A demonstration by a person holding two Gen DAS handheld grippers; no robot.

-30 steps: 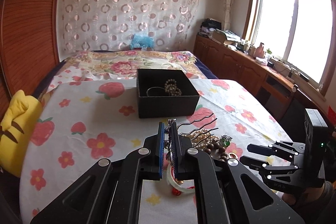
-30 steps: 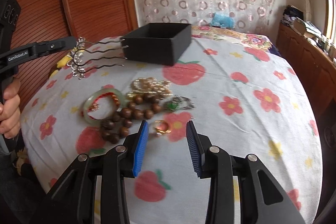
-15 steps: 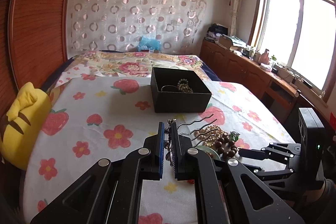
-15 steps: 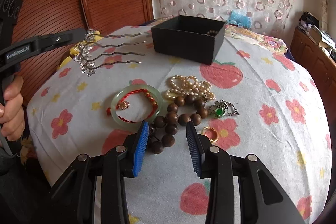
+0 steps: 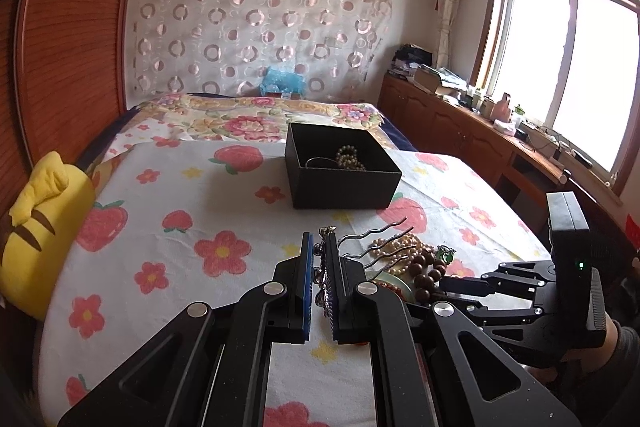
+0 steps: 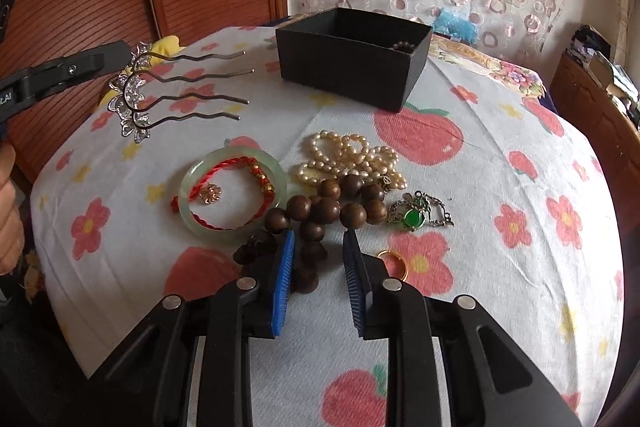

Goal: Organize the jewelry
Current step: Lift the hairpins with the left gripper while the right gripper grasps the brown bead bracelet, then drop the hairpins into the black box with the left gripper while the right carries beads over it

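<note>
The left hand-held gripper (image 5: 319,261) clamps the hair comb (image 6: 168,91), prongs level toward the black box (image 6: 352,67), while the right hand-held gripper (image 6: 319,255), closing, straddles the wooden beads (image 6: 324,209) unclamped.

From my right camera, the box (image 6: 352,61) sits at the far middle of the bedspread (image 6: 500,267). Near of it lies the pearl string (image 6: 352,157), with the bead bracelet (image 6: 320,211) just nearer, touching it. The bangle (image 6: 232,199) lies left of the beads with a cord bracelet (image 6: 240,171) across it. The pendant (image 6: 416,215) is right of the beads, the ring (image 6: 394,263) nearer still. The hair comb (image 6: 160,95) hangs at far left, prongs pointing right. A cushion (image 5: 40,235) lies at the bed's left edge.
</note>
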